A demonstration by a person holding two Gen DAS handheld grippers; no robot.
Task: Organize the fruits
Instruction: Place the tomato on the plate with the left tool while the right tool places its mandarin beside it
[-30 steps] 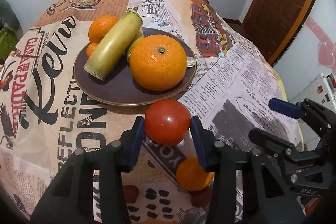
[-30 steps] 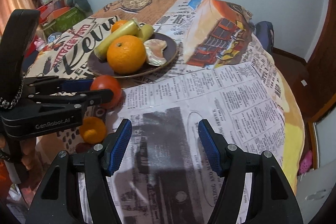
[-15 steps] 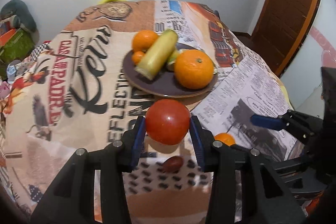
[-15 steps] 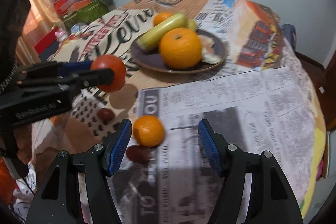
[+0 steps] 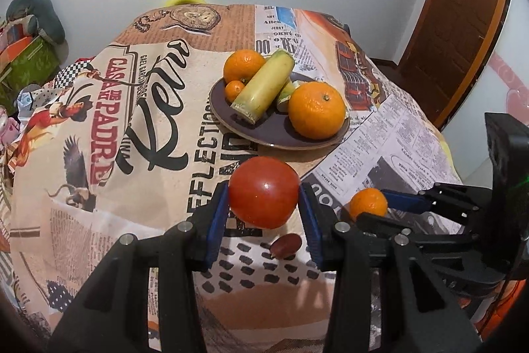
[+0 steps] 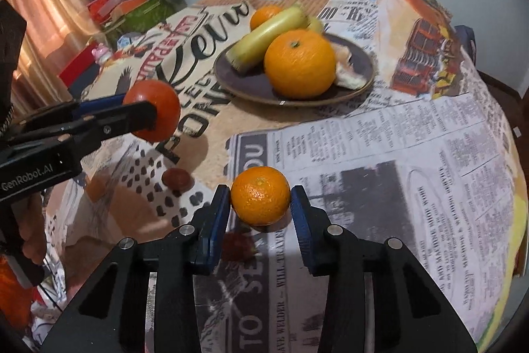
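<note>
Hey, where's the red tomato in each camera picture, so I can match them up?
Left wrist: the tomato sits low center, clamped in the left gripper.
Right wrist: the tomato is at mid-left, held off the table.
Shared landmark: the dark plate of fruit lies beyond it in both.

Plate (image 5: 251, 134) behind tomato (image 5: 264, 191); small orange (image 5: 368, 204) right of tomato; date (image 5: 285, 245) on tablecloth (image 5: 99, 154) below tomato.

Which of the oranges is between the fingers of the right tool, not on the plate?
The small orange, alone on the newspaper-print cloth between the right tool fingers. The other three lie on the brown plate.
</note>
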